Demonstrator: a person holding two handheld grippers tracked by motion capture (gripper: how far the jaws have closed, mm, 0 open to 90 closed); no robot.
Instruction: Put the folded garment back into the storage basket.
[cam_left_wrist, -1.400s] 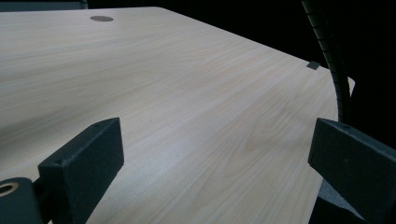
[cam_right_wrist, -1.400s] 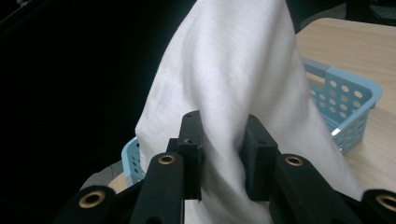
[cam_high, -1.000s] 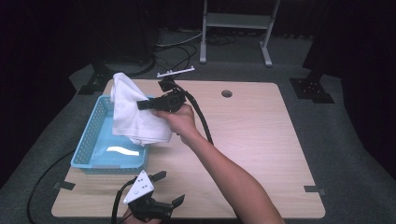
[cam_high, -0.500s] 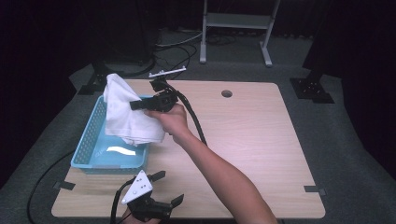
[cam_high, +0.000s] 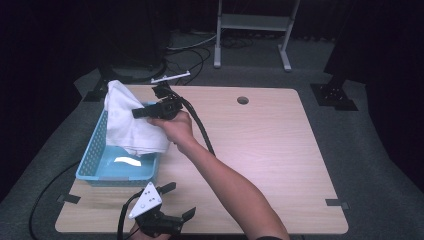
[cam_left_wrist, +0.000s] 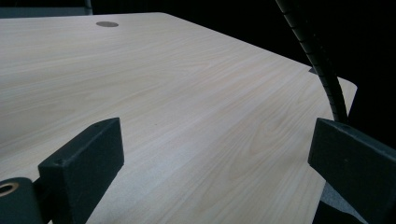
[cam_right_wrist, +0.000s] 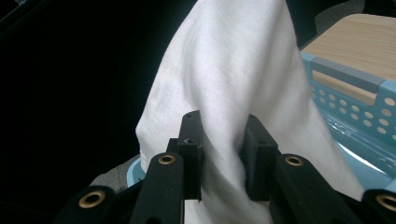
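Note:
A white cloth (cam_high: 129, 120) hangs bunched over the blue basket (cam_high: 98, 148) at the table's left. My right gripper (cam_high: 137, 113) is shut on the cloth, holding it up above the basket's far half. In the right gripper view the black jaws pinch a fold of the white cloth (cam_right_wrist: 229, 93), and the basket's perforated wall (cam_right_wrist: 355, 93) shows at the right. My left gripper (cam_high: 177, 202) rests at the table's front edge, open, with nothing between its jaws. The left gripper view looks along the bare wooden table (cam_left_wrist: 177, 93) between its widely spread fingers (cam_left_wrist: 86, 161).
The basket holds a clear liner or sheet at its bottom (cam_high: 127, 162). A round cable hole (cam_high: 243, 100) sits at the table's far middle. Black cables trail from both grippers. A metal stand (cam_high: 252, 30) rises on the floor behind the table.
My right gripper has carried the white cloth leftward, from the basket's right edge to above the basket. The left gripper has stayed still.

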